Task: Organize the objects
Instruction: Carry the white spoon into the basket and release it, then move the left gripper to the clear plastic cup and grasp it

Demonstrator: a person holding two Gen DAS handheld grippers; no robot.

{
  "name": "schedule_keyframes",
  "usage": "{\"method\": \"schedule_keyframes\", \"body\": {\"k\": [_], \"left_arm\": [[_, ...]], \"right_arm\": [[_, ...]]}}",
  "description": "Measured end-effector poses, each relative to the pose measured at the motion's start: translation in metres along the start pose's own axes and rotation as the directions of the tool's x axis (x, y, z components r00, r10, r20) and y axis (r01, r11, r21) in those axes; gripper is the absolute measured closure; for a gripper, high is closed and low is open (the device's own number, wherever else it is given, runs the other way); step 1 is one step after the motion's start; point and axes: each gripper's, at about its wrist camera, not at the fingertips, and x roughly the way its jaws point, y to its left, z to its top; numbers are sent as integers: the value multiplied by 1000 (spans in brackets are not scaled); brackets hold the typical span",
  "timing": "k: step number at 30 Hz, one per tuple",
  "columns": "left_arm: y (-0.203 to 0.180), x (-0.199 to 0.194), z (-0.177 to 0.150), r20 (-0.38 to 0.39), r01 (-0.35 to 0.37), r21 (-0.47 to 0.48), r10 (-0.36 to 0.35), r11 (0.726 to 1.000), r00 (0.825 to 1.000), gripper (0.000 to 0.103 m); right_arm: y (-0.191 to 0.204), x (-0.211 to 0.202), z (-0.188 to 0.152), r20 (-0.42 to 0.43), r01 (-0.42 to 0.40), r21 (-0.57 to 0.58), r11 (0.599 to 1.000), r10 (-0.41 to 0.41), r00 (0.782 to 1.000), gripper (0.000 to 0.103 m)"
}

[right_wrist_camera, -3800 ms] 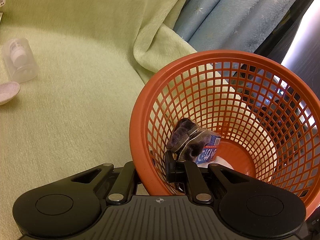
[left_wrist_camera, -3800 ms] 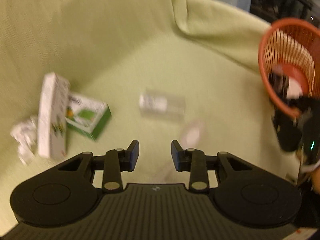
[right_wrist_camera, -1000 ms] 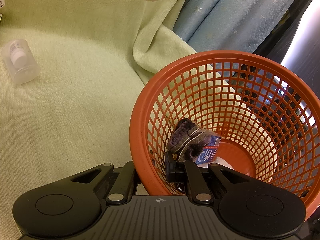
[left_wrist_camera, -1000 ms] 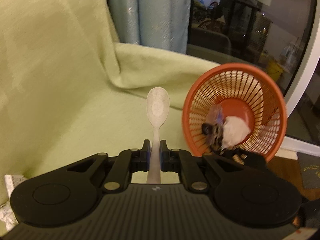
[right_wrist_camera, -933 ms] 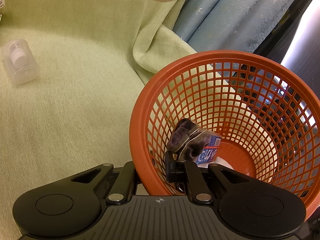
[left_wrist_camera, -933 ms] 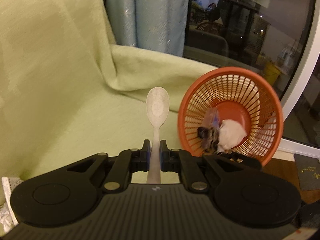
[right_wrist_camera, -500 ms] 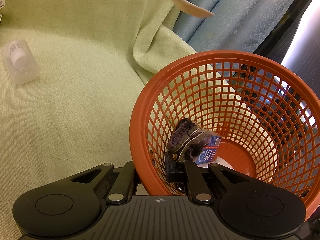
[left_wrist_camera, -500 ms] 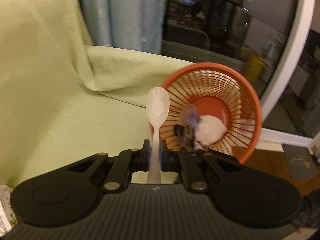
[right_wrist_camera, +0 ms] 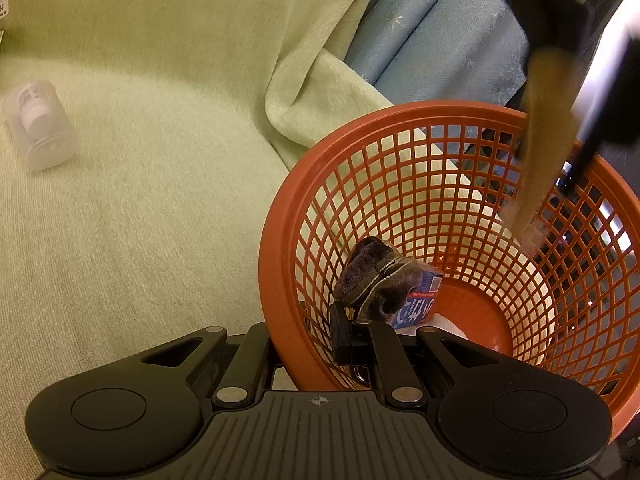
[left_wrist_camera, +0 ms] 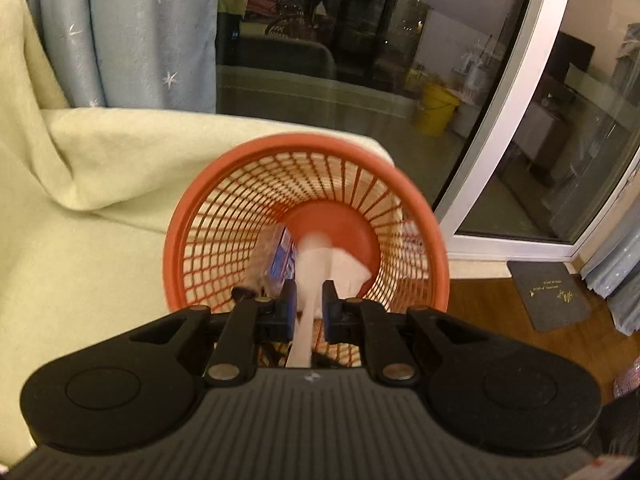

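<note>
My left gripper point(left_wrist_camera: 309, 308) hovers over the mouth of the orange mesh basket point(left_wrist_camera: 224, 184). Its jaws are opening. The pale spoon point(left_wrist_camera: 316, 264) still lies between them, blurred and tipping down into the basket, with a small gap beside its handle. In the right wrist view the spoon point(right_wrist_camera: 544, 140) shows as a brown blur above the far rim. My right gripper point(right_wrist_camera: 304, 336) is shut on the near wall of the basket point(right_wrist_camera: 280, 216), one finger outside and one inside. A dark rolled sock point(right_wrist_camera: 376, 276), a blue box point(right_wrist_camera: 420, 300) and white paper point(left_wrist_camera: 348, 268) lie in the basket.
A translucent jar point(right_wrist_camera: 40, 128) lies on its side on the green sofa cover point(right_wrist_camera: 160, 220), far left. Blue curtain point(left_wrist_camera: 120, 40) and a glass door point(left_wrist_camera: 400, 60) stand behind the basket. Wooden floor with a dark mat point(left_wrist_camera: 552, 292) lies to the right.
The left gripper swung right from over the sofa to above the basket and tipped downward. Its jaws parted slightly and the spoon, upright before, now slips forward. The right gripper stayed put.
</note>
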Motion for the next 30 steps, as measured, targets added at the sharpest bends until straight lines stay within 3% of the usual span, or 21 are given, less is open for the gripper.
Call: {"method": "schedule_keyframes", "body": {"k": [4, 9, 14, 21, 25, 29, 30], "left_arm": [[11, -12, -5, 37, -46, -35, 47, 998, 998, 94], [44, -43, -25, 64, -175, -116, 183, 978, 981, 94], [84, -80, -44, 87, -319, -224, 345, 921, 934, 92], [132, -116, -89, 22, -475, -333, 511, 814, 859, 80], [149, -123, -121, -27, -520, -382, 553, 764, 832, 67], [154, -112, -143, -68, -536, -373, 554, 758, 830, 48], [154, -107, -147, -73, -534, -371, 550, 760, 832, 36]], "right_arm": [[0, 1, 2, -1, -1, 2, 1000, 1, 1000, 97], [0, 2, 2, -1, -1, 5, 1000, 1, 1000, 97], [-1, 3, 1, -1, -2, 7, 1000, 2, 1000, 97], [-1, 3, 1, 0, -2, 7, 1000, 2, 1000, 97], [-2, 4, 3, -1, -1, 5, 1000, 2, 1000, 97], [-1, 4, 3, -2, -1, 5, 1000, 1, 1000, 97], [-2, 5, 3, -1, -1, 5, 1000, 1, 1000, 97]]}}
